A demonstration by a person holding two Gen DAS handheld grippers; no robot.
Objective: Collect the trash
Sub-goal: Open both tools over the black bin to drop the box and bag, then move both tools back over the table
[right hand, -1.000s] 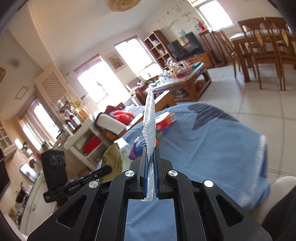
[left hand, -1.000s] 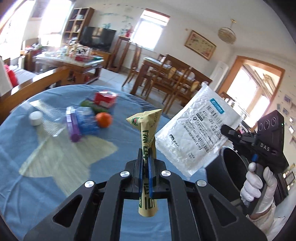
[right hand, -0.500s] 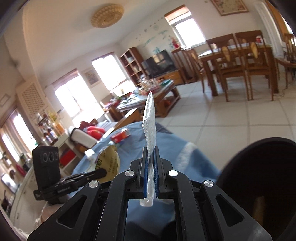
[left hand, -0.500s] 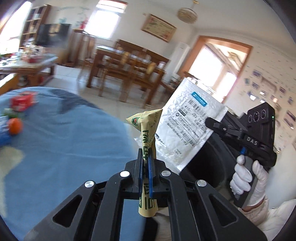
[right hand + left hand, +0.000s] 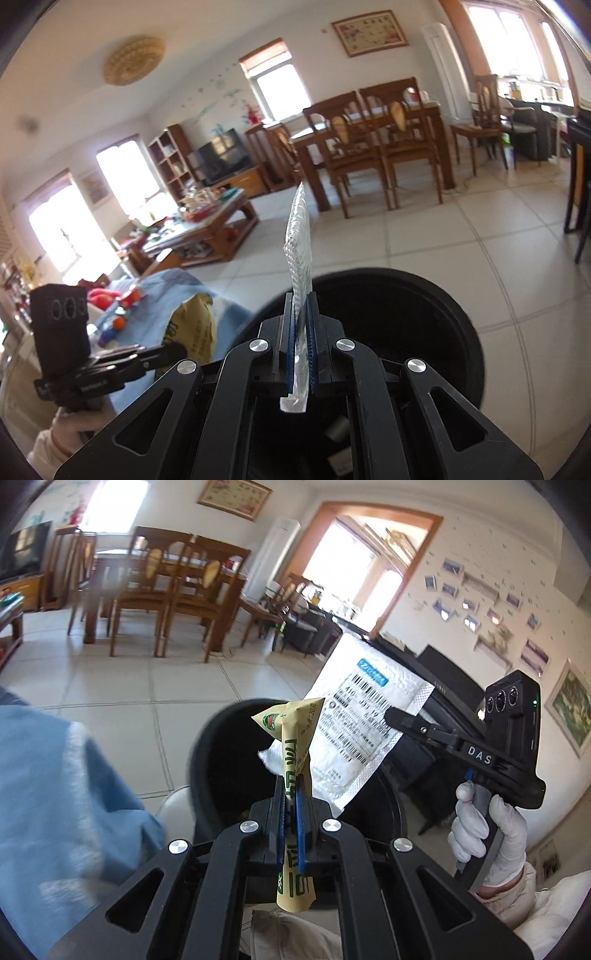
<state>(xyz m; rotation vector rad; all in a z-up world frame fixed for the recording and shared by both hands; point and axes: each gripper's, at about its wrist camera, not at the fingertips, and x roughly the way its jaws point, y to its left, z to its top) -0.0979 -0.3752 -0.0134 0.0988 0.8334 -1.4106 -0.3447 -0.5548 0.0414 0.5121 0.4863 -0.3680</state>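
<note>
Two trash pieces held over the black bin

Yellow wrapper (image 5: 295, 760) with green print stands upright, pinched mid-length in the left claw (image 5: 291, 805), its folded top corner above the bin's (image 5: 207, 760) open mouth. White bubble-textured pouch (image 5: 360, 731) with barcode label and blue tag is clamped at one edge in the right claw (image 5: 301, 325); it stands edge-on and upright above the bin's rim. Small pale scraps lie at the bin's bottom.

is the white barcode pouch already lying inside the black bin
No, the white barcode pouch is clamped upright in the shut right gripper, held above the open black bin rather than lying in it.
</note>
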